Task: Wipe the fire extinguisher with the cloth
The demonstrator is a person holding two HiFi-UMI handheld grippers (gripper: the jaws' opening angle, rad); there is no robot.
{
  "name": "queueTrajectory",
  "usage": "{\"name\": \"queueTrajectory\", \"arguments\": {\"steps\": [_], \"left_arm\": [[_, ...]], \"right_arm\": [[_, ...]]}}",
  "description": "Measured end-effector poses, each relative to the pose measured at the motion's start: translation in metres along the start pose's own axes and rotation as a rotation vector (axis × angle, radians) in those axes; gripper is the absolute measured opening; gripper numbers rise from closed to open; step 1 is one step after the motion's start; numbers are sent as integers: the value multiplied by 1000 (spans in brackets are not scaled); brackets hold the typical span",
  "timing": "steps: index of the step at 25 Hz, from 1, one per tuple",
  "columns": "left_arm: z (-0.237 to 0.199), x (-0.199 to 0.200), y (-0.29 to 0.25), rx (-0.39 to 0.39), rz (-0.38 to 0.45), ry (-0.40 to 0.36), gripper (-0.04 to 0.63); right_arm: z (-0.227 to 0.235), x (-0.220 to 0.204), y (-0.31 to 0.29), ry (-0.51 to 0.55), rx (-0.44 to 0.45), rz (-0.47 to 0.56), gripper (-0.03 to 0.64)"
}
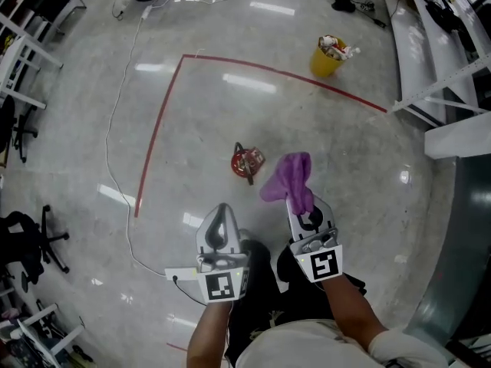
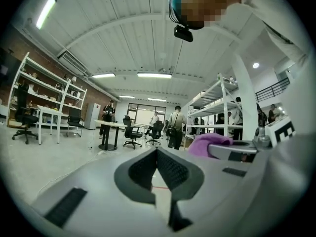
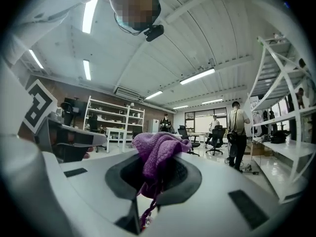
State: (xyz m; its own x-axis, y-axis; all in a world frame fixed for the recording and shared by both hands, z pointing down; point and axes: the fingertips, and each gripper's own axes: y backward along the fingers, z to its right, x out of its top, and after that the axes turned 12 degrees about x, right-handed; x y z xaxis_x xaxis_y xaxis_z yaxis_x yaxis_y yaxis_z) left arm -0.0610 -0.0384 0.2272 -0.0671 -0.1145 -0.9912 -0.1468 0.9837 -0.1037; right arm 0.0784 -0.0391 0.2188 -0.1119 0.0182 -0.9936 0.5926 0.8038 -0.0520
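**Q:** so where's the fire extinguisher (image 1: 247,162) compared to the grippers?

**A:** It's seen from above in the head view, standing on the glossy grey floor (image 1: 230,90), inside the corner of a red tape line (image 1: 157,129). It's placed ahead of both grippers and well apart from them. The loose end of the cloth (image 1: 290,179) is seen just to its right in that view.

**Q:** and how's the cloth being held?

**A:** It's pinched in the right gripper (image 1: 301,205). The jaws are clamped on it, a bunched lump is pushed out past the tips, and a thin strand is left dangling between them. The left gripper (image 1: 221,219) is pressed together tip to tip with nothing caught in it.

**Q:** materials?

**A:** The cloth is purple and soft, and a ribbed, knitted look can be made out. The extinguisher's body is red and round, with darker fittings on top that can't be made out in detail. The gripper shells are smooth pale plastic, and the pads are dark and finely ribbed. A yellow bucket (image 1: 326,58) stuffed with crumpled bits is seen far off.
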Motion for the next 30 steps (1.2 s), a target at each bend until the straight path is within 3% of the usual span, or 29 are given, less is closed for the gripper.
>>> {"name": "queueTrajectory", "arguments": {"steps": [7,10,13,17,21,30], "left_arm": [[-10,-110,-28,-38,38,29,5],[-16,-153,-44,-49,60,41,5],[-21,-205,-49,-45,29,-6,5],[-27,-250,-61,-50,54,31,5],[-34,-266,-63,-44,114,44,5],[-33,-290,-56,-39,80,25,5]], "right_arm": [[-8,-124,-6,-47,-11,-2,49],[-4,-171,-12,-30,-15,17,49],[-5,-213,-17,-1,-7,31,49],[-6,-259,-25,58,-3,48,49],[-10,-284,-29,127,8,57,49],[4,-321,-48,256,-14,-35,49]]}}
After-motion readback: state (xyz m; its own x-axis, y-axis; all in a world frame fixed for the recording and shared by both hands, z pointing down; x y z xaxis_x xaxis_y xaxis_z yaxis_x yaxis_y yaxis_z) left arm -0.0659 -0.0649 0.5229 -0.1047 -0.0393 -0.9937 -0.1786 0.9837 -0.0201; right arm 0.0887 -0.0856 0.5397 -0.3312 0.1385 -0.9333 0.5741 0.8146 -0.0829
